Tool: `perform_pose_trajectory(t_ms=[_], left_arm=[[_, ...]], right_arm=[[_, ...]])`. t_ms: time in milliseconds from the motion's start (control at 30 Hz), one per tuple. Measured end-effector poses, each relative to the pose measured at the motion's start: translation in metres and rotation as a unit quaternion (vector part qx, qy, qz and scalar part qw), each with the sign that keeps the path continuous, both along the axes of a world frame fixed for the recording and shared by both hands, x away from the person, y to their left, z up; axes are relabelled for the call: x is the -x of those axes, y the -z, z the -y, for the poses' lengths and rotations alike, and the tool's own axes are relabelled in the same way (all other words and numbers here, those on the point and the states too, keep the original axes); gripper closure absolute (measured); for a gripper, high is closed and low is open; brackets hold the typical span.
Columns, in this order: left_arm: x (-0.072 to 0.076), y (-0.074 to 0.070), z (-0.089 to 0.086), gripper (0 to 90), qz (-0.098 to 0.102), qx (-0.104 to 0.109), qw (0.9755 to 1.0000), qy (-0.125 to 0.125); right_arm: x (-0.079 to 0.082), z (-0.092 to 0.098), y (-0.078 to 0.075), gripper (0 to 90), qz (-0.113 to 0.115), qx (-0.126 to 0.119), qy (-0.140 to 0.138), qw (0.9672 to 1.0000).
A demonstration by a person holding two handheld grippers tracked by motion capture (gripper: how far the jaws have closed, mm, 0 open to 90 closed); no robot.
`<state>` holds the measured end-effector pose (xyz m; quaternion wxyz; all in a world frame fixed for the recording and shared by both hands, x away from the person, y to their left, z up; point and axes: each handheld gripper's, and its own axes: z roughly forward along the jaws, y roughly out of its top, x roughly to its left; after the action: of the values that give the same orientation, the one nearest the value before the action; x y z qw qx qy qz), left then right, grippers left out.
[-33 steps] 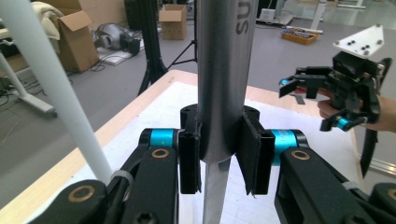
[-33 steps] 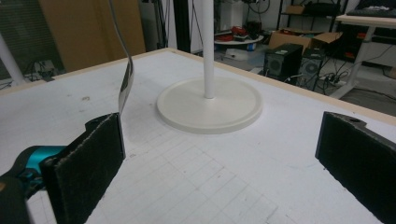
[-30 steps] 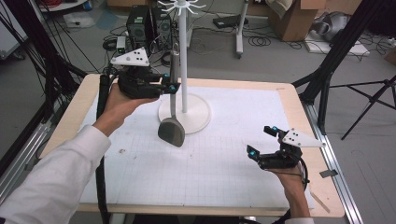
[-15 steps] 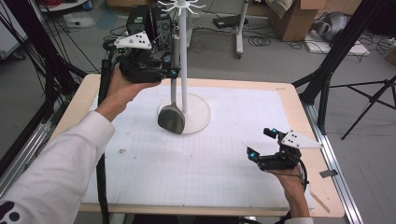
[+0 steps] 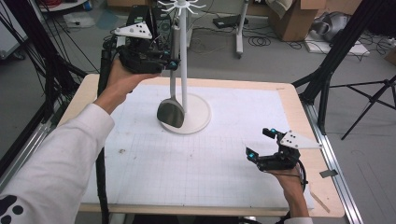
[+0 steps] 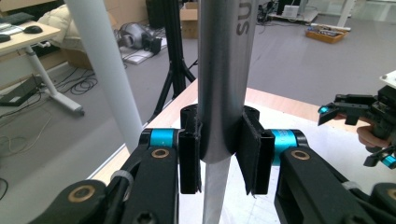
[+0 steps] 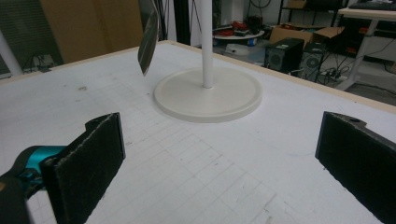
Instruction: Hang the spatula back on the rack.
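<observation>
Gripping a metal spatula (image 5: 171,100) by its handle, the left hand-held gripper (image 5: 163,59) hung in the upper left of the high view, and we saw the spatula's flat head dangling near the frame's centre, over the edge of the round white base of a stand (image 5: 184,70) and beside its pole. We noted in the left gripper view that both black pads were clamped tight on the silvery handle (image 6: 223,84) in the middle of the frame, with the handle running straight up out of the top edge and the stand's white pole (image 6: 105,70) slanting past at upper left, just beside it and apart from it. We found the right hand-held gripper (image 5: 261,145) in the lower right of the high view, resting low over the white gridded mat (image 5: 210,163) that covered the worktop (image 5: 299,107), well apart from the stand. We saw in the right gripper view that its two pads stood wide apart at the lower left and lower right corners with nothing between them, the stand's base (image 7: 208,93) lying beyond them at centre and the spatula's head (image 7: 148,39) hanging at upper left above the mat.
</observation>
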<state>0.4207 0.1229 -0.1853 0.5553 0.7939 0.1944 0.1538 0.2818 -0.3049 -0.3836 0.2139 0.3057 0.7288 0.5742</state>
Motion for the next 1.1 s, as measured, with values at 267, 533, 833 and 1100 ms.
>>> perform_pose_trajectory(t_ms=[267,533,833,1100], left_arm=[[-0.008,-0.004,0.003,71.4,-0.003,-0.006,0.9999,-0.013],[-0.015,-0.003,0.006,71.5,-0.005,-0.003,0.9995,-0.030],[-0.019,0.000,0.009,71.5,-0.010,-0.001,0.9988,-0.048],[-0.022,0.002,0.012,71.4,-0.011,-0.010,0.9982,-0.058]], right_arm=[[0.000,-0.001,0.000,0.2,0.000,0.000,-0.003,1.0000],[0.000,-0.002,0.000,0.2,0.000,-0.001,-0.004,1.0000],[-0.001,-0.002,0.000,0.2,0.001,-0.002,-0.005,1.0000],[-0.002,-0.003,0.001,0.1,-0.003,-0.001,-0.007,1.0000]])
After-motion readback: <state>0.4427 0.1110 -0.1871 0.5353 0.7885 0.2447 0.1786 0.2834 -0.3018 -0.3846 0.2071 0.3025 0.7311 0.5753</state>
